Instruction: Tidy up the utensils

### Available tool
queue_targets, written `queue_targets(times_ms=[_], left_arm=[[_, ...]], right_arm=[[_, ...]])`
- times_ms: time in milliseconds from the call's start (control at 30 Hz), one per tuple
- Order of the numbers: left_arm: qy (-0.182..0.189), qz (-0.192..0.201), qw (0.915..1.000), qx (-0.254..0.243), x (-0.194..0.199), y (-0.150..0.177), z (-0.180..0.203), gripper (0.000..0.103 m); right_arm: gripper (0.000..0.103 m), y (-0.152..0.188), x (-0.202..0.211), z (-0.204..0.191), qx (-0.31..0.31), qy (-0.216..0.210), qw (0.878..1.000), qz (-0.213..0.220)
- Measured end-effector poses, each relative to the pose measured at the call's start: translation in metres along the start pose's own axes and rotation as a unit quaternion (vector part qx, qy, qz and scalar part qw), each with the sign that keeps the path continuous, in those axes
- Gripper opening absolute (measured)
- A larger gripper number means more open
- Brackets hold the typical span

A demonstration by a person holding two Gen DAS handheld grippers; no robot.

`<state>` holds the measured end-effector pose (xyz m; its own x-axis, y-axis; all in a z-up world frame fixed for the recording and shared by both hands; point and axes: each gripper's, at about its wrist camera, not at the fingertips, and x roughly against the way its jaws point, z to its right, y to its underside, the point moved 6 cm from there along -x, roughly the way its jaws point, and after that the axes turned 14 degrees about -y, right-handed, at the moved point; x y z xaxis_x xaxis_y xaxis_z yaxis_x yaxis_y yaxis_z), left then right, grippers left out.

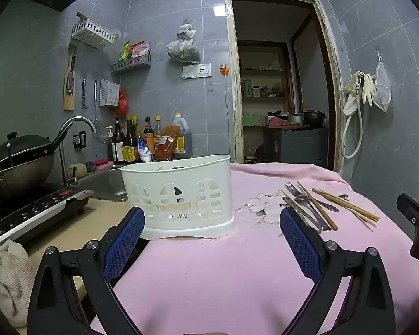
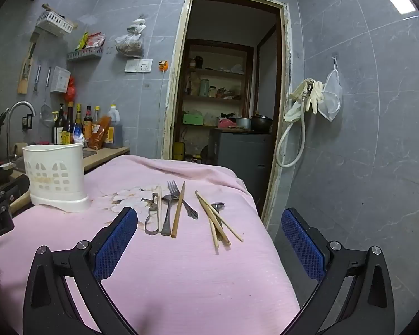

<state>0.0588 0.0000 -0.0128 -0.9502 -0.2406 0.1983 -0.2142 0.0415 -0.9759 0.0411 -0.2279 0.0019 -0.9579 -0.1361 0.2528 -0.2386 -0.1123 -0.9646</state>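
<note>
You are holding the right gripper point(image 2: 209, 240) with jaws spread wide and empty, the utensils point(image 2: 176, 209) lying just ahead at frame centre, long axes running away from you. The left gripper point(image 1: 212, 234), equally agape, is facing the white caddy point(image 1: 178, 192) at centre; the right is nearer. The pink cloth point(image 2: 181, 279) is dropping off at right, so room is lying leftward.

Both wrist views face the doorway point(image 1: 282, 83), sharing the holder point(image 2: 56, 177).

Left gripper point(image 1: 212, 223): jaws spread wide, blue pads point(image 1: 124, 241) facing inward, holding nothing, levelled forward. Right gripper point(image 2: 209, 224): jaws equally wide apart, blue pads point(image 2: 301, 244) bare, holding nothing, pointing forward and slightly downward.
</note>
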Motion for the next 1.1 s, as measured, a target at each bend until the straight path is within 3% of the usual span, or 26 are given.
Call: queue_targets(times_ms=[1100], left_arm=[[0.002,-0.001,1.0,0.005,-0.0003,-0.0001,-0.0012,0.095]], right_arm=[[0.103,0.0002,-0.0035,-0.0027,0.001,-0.001,1.0,-0.001]])
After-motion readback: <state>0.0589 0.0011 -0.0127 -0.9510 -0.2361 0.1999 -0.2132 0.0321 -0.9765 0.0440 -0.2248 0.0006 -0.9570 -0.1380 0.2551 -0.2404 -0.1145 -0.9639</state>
